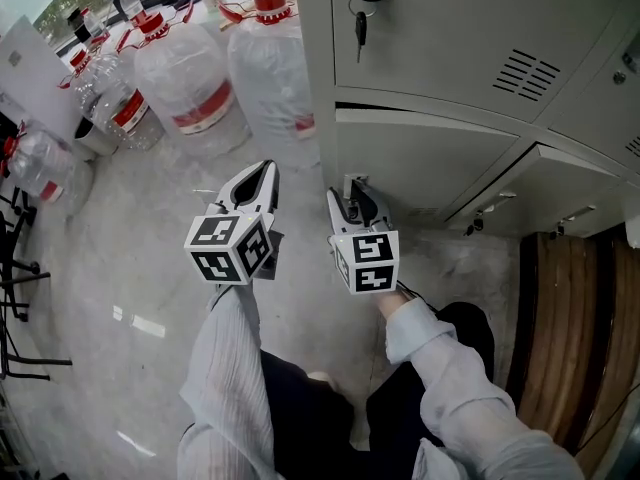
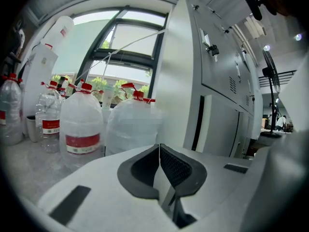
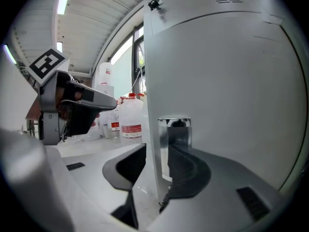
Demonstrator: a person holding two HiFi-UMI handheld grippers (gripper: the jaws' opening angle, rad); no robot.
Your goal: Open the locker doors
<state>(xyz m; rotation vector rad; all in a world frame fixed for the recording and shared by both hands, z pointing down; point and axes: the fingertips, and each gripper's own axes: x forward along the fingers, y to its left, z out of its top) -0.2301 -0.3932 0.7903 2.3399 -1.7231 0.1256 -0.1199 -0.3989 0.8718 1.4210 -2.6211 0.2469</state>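
Fingers (image 3: 126, 166) of right gripper (image 3: 157, 151) clasp locker door (image 3: 227, 81), handle (image 3: 174, 127) partly hidden.

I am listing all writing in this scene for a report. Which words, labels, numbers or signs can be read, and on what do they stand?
No text can be read.
Red labels on the water bottles: print too blurred to read.
Marker cubes: black-and-white square patterns only, no words.
Locker doors: no number or name shows.
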